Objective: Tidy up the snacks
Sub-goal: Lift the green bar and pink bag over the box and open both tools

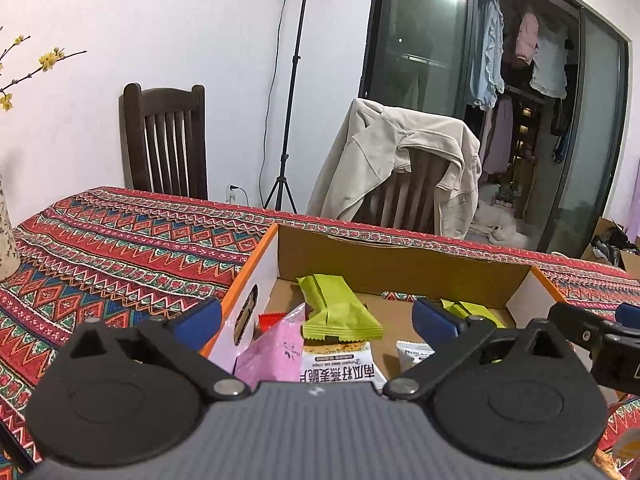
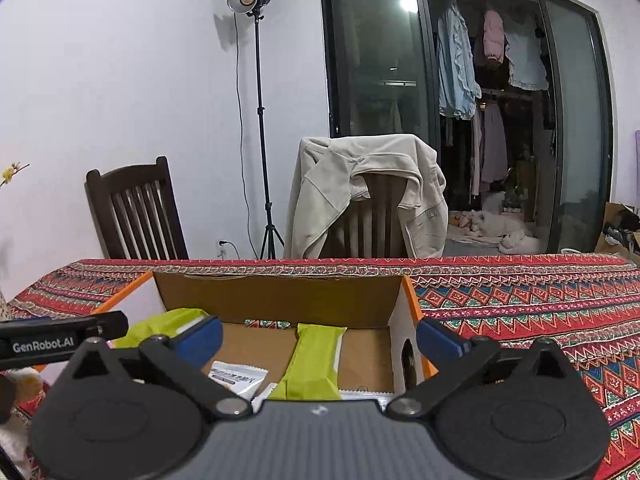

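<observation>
An open cardboard box [image 1: 400, 268] with orange edges sits on the patterned tablecloth [image 1: 120, 248]. Inside lie a green packet [image 1: 340, 312], a second green packet [image 1: 476, 312], a pink packet [image 1: 272, 352], a white packet with printed text [image 1: 340, 364] and a small red item [image 1: 272, 319]. My left gripper [image 1: 316, 318] is open with nothing gripped; it straddles the box's left wall. My right gripper [image 2: 319, 338] is open too, astride the right wall of the box [image 2: 280, 300], above a green packet [image 2: 312, 364] and a white packet [image 2: 236, 378].
A dark wooden chair [image 1: 166, 144] and a chair draped with a beige jacket [image 1: 400, 160] stand behind the table. A light stand [image 2: 260, 120] is by the wall. A vase [image 1: 6, 236] stands at the table's left. Glass doors [image 2: 380, 60] are at the back.
</observation>
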Tool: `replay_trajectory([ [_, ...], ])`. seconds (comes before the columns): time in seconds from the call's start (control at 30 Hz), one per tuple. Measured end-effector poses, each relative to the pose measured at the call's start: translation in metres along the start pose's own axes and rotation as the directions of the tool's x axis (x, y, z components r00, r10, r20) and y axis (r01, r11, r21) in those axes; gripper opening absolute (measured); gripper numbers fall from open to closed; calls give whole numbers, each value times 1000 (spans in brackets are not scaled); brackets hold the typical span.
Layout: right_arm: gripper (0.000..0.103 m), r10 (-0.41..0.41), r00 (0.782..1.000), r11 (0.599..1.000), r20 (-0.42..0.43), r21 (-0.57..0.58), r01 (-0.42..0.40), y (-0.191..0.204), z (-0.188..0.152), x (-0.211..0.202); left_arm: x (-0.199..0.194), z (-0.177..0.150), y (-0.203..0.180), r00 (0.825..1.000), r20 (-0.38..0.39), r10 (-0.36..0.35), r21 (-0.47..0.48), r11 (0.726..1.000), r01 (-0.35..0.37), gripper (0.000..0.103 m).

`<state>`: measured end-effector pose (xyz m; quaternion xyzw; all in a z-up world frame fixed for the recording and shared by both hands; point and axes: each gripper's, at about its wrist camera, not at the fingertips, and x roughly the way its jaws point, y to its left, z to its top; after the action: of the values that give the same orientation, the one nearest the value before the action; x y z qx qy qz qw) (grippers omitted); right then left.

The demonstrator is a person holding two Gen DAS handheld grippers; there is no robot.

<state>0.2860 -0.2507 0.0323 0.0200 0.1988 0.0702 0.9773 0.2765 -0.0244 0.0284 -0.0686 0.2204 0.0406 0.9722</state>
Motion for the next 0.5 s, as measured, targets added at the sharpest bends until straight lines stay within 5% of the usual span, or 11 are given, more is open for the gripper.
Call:
replay_trajectory([
  [0.5, 103, 13, 999, 1000, 38, -19, -12, 3, 16, -45, -39, 14, 1, 1000, 30, 2, 5, 1000, -2, 103],
])
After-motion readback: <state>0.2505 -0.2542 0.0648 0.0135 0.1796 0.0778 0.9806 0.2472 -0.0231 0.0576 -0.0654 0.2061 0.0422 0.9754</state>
